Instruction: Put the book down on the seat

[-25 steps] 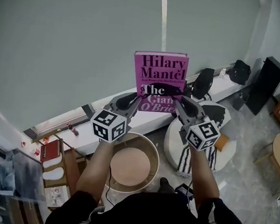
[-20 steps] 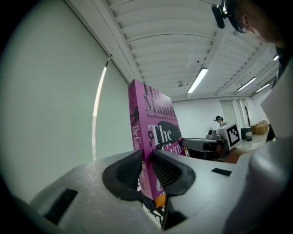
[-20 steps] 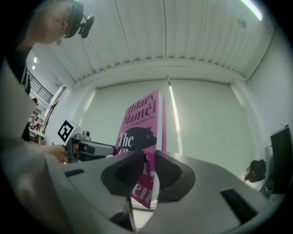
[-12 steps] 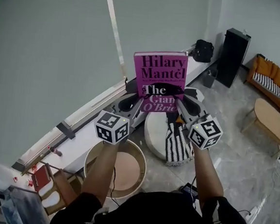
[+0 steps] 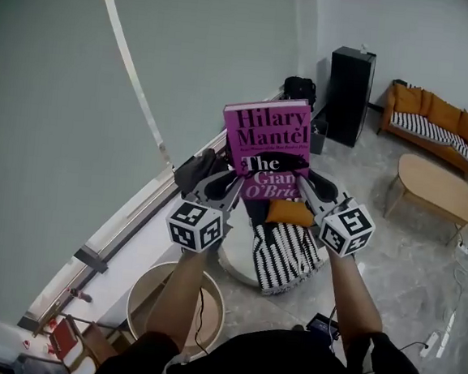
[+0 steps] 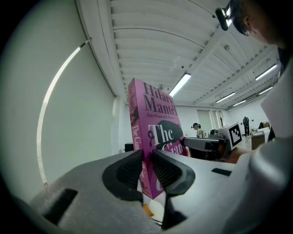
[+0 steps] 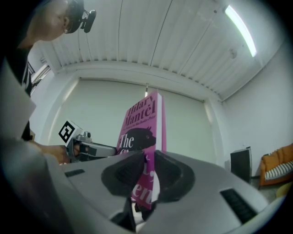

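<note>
A magenta paperback (image 5: 266, 140) is held upright in the air in front of me, its cover facing me. My left gripper (image 5: 233, 184) is shut on its lower left edge by the spine, and my right gripper (image 5: 303, 186) is shut on its lower right edge. In the left gripper view the book (image 6: 153, 123) stands clamped between the dark pads of the left gripper (image 6: 146, 159). The right gripper view shows the book (image 7: 142, 121) pinched in the right gripper (image 7: 150, 161). Below the book lies a round white pouf (image 5: 234, 263) with a striped cloth (image 5: 283, 256) and an orange cushion (image 5: 290, 213).
An orange sofa (image 5: 435, 125) with a striped pad stands at the far right, with a wooden coffee table (image 5: 431, 183) before it. A tall black cabinet (image 5: 350, 82) and a black bag (image 5: 299, 88) stand by the wall. A round wooden tub (image 5: 163, 298) is at lower left.
Both grippers have carried the book sideways along the window wall. The sofa and coffee table have come fully into view, and the tub has slid to the lower left. The grip is unchanged.
</note>
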A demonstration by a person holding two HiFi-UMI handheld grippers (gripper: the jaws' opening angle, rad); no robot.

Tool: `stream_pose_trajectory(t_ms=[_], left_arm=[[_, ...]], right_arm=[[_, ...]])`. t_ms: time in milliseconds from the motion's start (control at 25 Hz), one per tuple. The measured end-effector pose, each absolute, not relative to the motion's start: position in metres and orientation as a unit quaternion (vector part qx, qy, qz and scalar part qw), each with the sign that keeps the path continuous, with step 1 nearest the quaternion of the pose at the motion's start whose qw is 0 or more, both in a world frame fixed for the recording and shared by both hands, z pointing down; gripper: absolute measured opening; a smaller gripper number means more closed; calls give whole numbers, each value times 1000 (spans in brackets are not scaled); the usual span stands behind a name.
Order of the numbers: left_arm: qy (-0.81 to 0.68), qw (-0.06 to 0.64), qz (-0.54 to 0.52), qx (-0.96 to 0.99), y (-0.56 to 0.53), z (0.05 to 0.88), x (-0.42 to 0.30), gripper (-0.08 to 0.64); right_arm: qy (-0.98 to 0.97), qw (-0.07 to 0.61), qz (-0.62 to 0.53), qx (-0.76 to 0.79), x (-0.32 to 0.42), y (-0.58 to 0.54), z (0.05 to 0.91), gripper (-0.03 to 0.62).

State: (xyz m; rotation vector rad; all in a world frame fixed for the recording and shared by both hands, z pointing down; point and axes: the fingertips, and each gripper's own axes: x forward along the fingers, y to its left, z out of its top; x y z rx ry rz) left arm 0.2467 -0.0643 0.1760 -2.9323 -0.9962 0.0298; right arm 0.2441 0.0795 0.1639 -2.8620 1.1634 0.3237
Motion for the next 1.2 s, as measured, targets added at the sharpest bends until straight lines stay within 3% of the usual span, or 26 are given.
stream_pose_trajectory(t_ms=[160,400,1200], left_arm=[[-342,21,19,-939,-55,178,258,83],[-375,33,20,-926,164,169,272,84],[-394,-32,-34,-918,172,250,342,83]], right_arm=[[354,13,111,-929,249,88,165,82],[319,35,123,-939,253,308,165,83],[287,62,49,-955,317,316,243,81]])
